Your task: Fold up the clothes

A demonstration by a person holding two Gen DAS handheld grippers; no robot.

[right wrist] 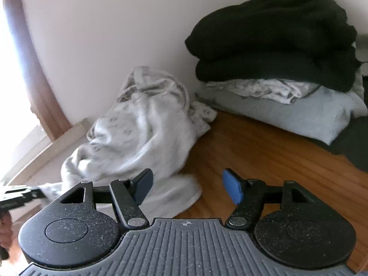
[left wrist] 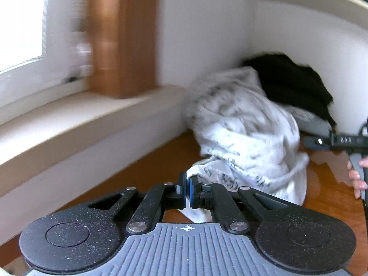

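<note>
Stacked against the wall [right wrist: 103,34]: black sweater [right wrist: 271,36] over grey folded clothes [right wrist: 287,112] (wooden table [right wrist: 264,151] beneath). Crumpled white garment [right wrist: 138,133] beside; edge pinched in left gripper [left wrist: 188,189]. Right gripper [right wrist: 186,184] spread, empty, just beside cloth.

L gripper [left wrist: 189,192] is seen w/ jaws closed together, cloth pinched between the pads, pointed slightly downward. R gripper [right wrist: 185,185] is held w/ jaws apart, nothing gripped; bare fingers [left wrist: 357,179] are wrapped round its handle.
</note>
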